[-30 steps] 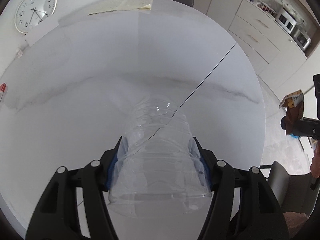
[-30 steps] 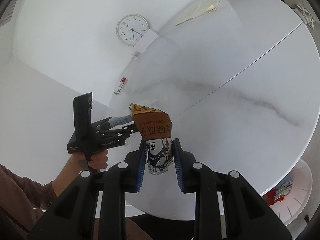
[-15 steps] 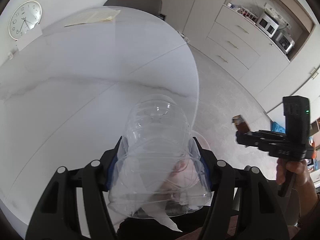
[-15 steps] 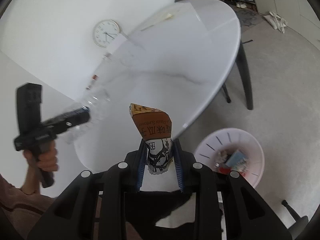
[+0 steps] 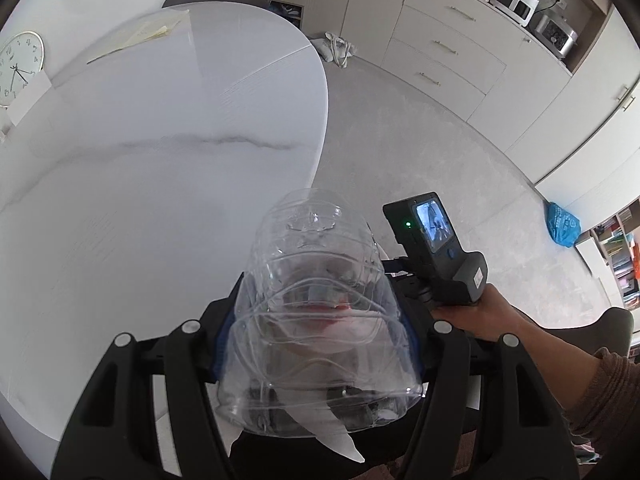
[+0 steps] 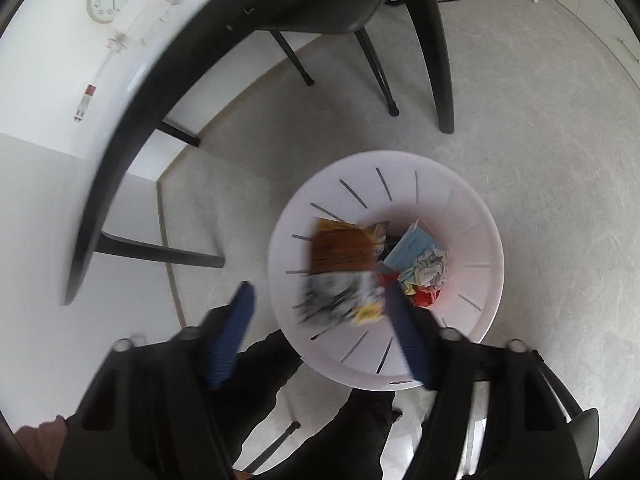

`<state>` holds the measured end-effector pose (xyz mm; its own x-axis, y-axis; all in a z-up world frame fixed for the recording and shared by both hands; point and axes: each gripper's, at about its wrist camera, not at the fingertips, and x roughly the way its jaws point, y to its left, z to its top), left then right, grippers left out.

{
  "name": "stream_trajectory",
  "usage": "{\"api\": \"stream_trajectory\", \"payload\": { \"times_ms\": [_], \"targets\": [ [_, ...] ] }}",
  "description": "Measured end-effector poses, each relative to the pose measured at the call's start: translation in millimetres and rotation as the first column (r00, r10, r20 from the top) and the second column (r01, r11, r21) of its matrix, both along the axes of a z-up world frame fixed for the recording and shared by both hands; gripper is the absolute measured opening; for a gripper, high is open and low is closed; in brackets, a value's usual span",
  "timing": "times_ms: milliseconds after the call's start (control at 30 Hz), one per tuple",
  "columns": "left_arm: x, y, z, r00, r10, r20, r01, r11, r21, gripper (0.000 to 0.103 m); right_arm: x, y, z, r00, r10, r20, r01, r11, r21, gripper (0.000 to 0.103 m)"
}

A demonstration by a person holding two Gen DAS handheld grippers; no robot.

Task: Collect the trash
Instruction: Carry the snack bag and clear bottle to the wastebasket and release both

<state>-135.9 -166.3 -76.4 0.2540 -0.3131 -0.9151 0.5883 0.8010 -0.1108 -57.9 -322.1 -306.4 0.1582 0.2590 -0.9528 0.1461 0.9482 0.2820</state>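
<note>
Left tongs (image 5: 318, 344) pinching a clear bottle (image 5: 316, 320) between their blue pads, the bottle crushed and projecting forward past the tips; white bench (image 5: 140, 168) ahead and to the left of these tongs, floor to the right; the right hand (image 5: 476, 312) with its device just right of the bottle. Right tongs (image 6: 320, 336) pointing steeply down over a white bin (image 6: 476, 248), their jaws having just been opening and now spread wide; a blurred snack packet (image 6: 344, 268) lies between and just beyond the tips, free of both pads, over the bin's mouth; crumpled trash (image 6: 424, 272) lies in the bin, just right of the packet; dark chair legs beyond the bin.
</note>
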Motion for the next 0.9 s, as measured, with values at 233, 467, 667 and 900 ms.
{"api": "stream_trajectory", "payload": {
  "times_ms": [233, 467, 667, 900],
  "targets": [
    [-5, -11, -7, 1.0, -0.023, -0.008, 0.024, 1.0, 0.018, 0.062, -22, -28, 27, 0.998, -0.058, 0.034, 0.059, 0.998, -0.003, 0.093],
    [-7, -44, -35, 0.992, -0.116, -0.04, 0.118, 0.991, 0.057, 0.062, -67, -74, 96, 0.967, -0.221, 0.13, 0.225, 0.974, -0.014, 0.097],
    [-4, -80, -97, 0.979, -0.181, -0.096, 0.192, 0.973, 0.124, 0.063, -109, -98, 141, 0.935, -0.294, 0.199, 0.316, 0.945, -0.087, 0.1],
    [11, -107, -189, 0.967, -0.181, -0.179, 0.218, 0.952, 0.215, 0.07, -130, -113, 150, 0.916, -0.349, 0.198, 0.369, 0.927, -0.074, 0.1]
  ]
}}
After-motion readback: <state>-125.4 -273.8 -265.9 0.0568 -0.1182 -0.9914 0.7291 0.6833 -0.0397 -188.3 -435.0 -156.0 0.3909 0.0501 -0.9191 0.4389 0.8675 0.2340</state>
